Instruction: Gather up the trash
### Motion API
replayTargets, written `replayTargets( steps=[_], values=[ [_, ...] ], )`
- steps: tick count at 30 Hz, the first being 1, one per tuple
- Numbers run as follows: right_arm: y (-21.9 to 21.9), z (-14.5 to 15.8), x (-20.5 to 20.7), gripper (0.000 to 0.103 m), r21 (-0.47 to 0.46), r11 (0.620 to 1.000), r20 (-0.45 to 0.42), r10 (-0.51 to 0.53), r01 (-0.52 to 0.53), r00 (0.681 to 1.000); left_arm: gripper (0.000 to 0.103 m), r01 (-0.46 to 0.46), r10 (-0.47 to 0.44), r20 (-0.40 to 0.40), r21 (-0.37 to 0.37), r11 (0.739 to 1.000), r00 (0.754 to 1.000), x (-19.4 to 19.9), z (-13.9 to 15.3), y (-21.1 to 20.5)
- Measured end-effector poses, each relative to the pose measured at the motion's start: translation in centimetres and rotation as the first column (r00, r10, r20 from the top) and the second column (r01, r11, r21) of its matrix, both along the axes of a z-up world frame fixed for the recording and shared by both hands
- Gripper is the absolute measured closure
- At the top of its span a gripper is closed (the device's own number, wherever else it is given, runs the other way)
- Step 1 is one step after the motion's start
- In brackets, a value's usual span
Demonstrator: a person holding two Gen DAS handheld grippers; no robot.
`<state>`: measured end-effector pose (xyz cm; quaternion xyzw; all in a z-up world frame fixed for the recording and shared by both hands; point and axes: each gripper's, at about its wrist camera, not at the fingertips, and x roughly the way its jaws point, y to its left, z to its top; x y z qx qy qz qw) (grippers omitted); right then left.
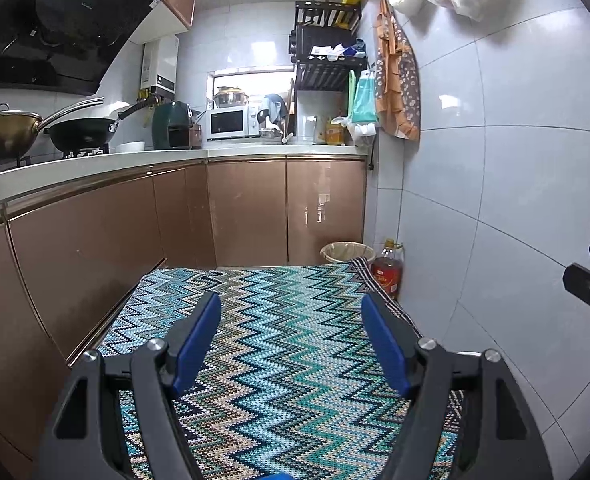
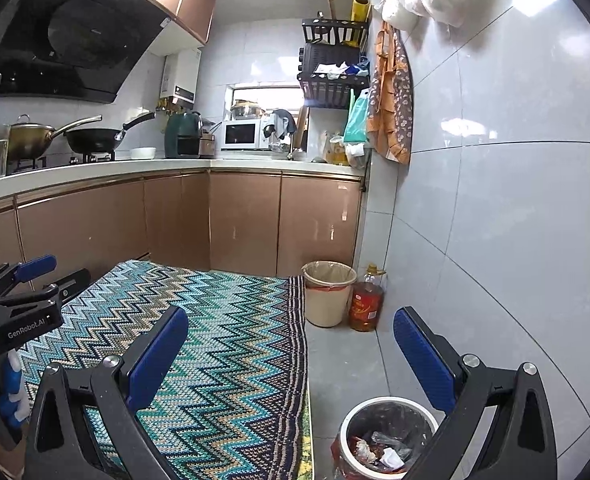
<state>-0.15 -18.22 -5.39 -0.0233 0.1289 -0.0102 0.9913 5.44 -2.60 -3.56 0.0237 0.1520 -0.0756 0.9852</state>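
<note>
- The left gripper (image 1: 291, 320) is hanging over the zigzag rug (image 1: 279, 344) with its blue pads wide apart, and nothing is sitting between them.
- The right gripper (image 2: 291, 340) is also standing wide open and is holding nothing. The floor and the rug's edge are showing between its fingers.
- A white trash bin (image 2: 379, 436) with a black bag is sitting on the grey floor at the bottom of the right wrist view. The right gripper's finger is hiding part of its rim.
- Crumpled trash (image 2: 379, 450) is lying inside it. The bits are too jumbled to name.
- In the left wrist view the right gripper is poking in at the right edge, mostly cut off.
- Farther away, a beige bin (image 2: 329, 294) with a bag in it is standing in the corner, just beside an oil bottle (image 2: 367, 300). In the left wrist view the rug is hiding the lower part of that bin.
- The brown cabinets (image 1: 247, 208) are running behind them.
- A black pan (image 1: 81, 132) and a white microwave (image 1: 231, 122) are sitting on the counter. The small things past them are too blurry to tell.
</note>
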Motion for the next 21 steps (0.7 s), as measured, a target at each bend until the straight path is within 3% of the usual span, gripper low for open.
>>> replayTargets(
  steps=[21],
  values=[
    [-3.8, -2.4, -1.8, 0.000, 0.029, 0.997, -0.052, -0.065, 0.067, 0.997, 0.032, 0.022, -0.022, -0.014, 0.025, 0.999, 1.000, -0.1, 0.0, -1.1]
  ],
)
